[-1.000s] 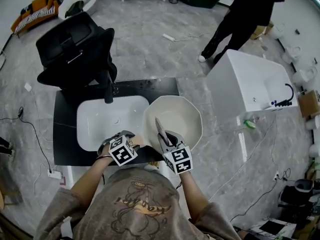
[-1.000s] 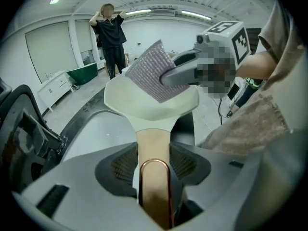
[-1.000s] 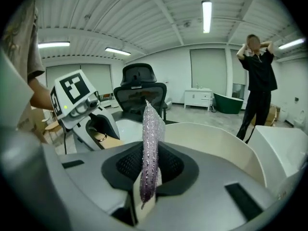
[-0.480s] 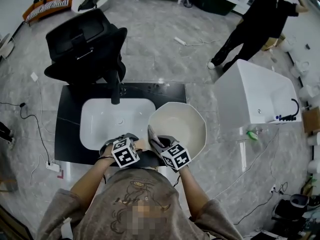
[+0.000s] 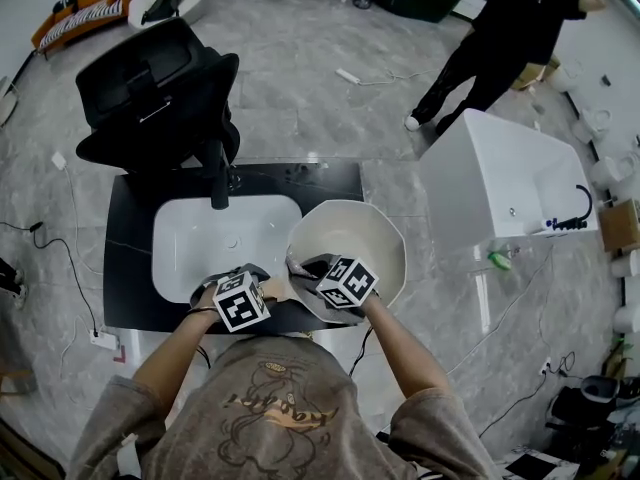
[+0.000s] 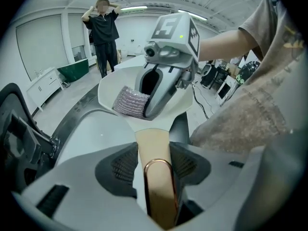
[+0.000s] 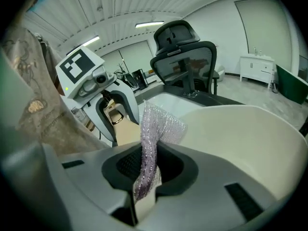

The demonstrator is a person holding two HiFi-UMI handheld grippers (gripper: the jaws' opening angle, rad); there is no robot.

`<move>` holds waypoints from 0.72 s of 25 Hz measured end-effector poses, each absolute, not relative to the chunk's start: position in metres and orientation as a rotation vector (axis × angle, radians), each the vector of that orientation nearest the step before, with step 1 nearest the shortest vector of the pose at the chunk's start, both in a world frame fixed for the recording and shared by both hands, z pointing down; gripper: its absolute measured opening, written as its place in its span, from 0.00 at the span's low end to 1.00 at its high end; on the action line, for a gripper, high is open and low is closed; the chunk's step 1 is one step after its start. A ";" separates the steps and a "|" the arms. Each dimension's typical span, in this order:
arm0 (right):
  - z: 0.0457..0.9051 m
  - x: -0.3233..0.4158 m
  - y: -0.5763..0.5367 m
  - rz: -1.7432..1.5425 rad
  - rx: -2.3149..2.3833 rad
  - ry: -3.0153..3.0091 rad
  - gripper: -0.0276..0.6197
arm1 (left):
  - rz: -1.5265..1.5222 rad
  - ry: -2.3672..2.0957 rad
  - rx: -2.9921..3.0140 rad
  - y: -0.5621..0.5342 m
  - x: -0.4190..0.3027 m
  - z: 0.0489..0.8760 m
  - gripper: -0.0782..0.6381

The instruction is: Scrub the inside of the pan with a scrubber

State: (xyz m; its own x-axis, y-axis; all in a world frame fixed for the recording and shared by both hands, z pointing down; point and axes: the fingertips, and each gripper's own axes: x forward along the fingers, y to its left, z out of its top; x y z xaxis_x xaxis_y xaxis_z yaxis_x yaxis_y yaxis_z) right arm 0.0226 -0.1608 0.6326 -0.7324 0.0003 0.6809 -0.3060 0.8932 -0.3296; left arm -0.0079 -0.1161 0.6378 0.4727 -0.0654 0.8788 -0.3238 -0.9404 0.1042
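Note:
A cream, many-sided pan [image 5: 365, 236] sits on the black counter, right of the sink. Its tan handle [image 6: 155, 150] runs back between the jaws of my left gripper [image 5: 268, 288], which is shut on it; the handle's copper loop shows between the pads. My right gripper [image 5: 302, 268] is over the pan's near left rim, tilted down into it. It is shut on a silvery-purple mesh scrubber [image 7: 156, 126], which sticks out past the jaws towards the pan's inner wall [image 7: 240, 134]. In the left gripper view the scrubber [image 6: 130, 101] hangs at the pan's near side. I cannot tell whether it touches.
A white sink basin [image 5: 215, 243] with a black faucet [image 5: 215, 180] lies left of the pan in the black countertop [image 5: 125, 263]. A black office chair [image 5: 150, 83] stands behind the counter. A white tub [image 5: 510, 183] stands at right, and a person [image 5: 490, 38] stands beyond it.
My right gripper has tipped from pointing up to pointing down and has sunk towards the pan's near left rim with the scrubber. The left gripper has kept its hold on the handle.

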 end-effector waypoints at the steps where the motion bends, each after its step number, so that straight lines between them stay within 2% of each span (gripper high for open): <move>1: 0.635 0.023 -0.163 0.557 0.230 -2.338 0.16 | 1.458 -0.327 2.467 -0.116 -0.007 0.638 0.41; 18: 0.653 0.025 -0.242 0.326 0.768 -2.322 0.16 | 1.520 -0.250 2.484 -0.117 -0.010 0.638 0.41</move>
State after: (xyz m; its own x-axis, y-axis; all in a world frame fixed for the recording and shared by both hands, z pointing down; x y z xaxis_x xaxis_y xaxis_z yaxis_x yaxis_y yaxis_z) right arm 0.0252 -0.2420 0.6534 -0.6089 -0.4391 0.6606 -0.6039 0.7966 -0.0272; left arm -0.0095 -0.1167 0.6375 0.4511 -0.0305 0.8920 -0.2565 -0.9617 0.0968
